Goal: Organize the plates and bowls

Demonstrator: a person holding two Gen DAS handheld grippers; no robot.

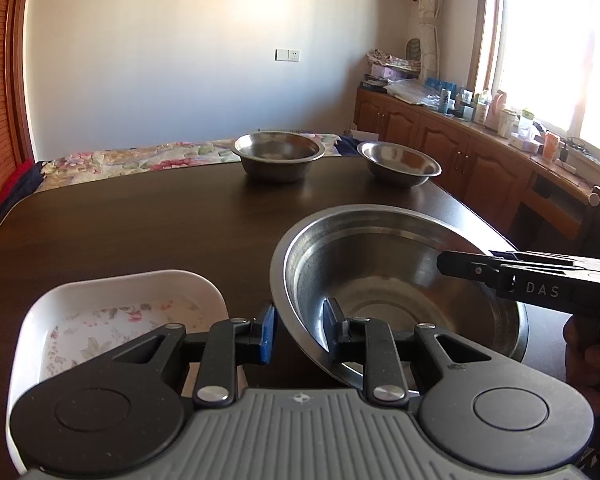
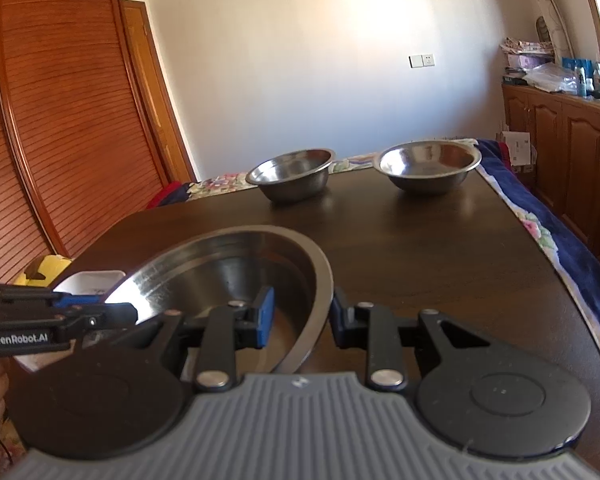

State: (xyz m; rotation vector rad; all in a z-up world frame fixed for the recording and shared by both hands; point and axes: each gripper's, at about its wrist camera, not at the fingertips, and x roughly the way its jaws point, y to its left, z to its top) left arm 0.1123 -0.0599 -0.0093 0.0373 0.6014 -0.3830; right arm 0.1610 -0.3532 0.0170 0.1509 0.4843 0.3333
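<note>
Nearest, the left gripper (image 1: 298, 330) is straddling the near-left rim of the large steel bowl (image 1: 380, 280), one blue pad (image 1: 268, 332) outside the wall, the other finger inside. A gap is showing on both sides, so the jaws are looking released, not yet pinching. The right gripper (image 2: 302, 320) is doing the same on the opposite rim: blue pad inside the bowl, other finger outside, also parted w/ no clamp on the metal. Both are set for a two-handed lift, judging by the stance.

The bowl is sitting on the dark table (image 1: 160, 232), looking tipped toward the left, though the fisheye may be exaggerating that. Just beside it to the left is the white floral dish (image 1: 100, 320), apart from the bowl as far as I can tell.

Farther back, two smaller steel bowls are standing near the far edge: left small bowl (image 1: 278, 154) and right small bowl (image 1: 398, 162), well apart from each other.

Step in hand, prob.: grasping the big bowl at both rims. Next is calling for both jaws closing evenly on the thin rim, then a level lift; thin slick steel could slip if one side is closing first. Likely it's the base for nesting the smaller bowls, but dest. is unclear.
</note>
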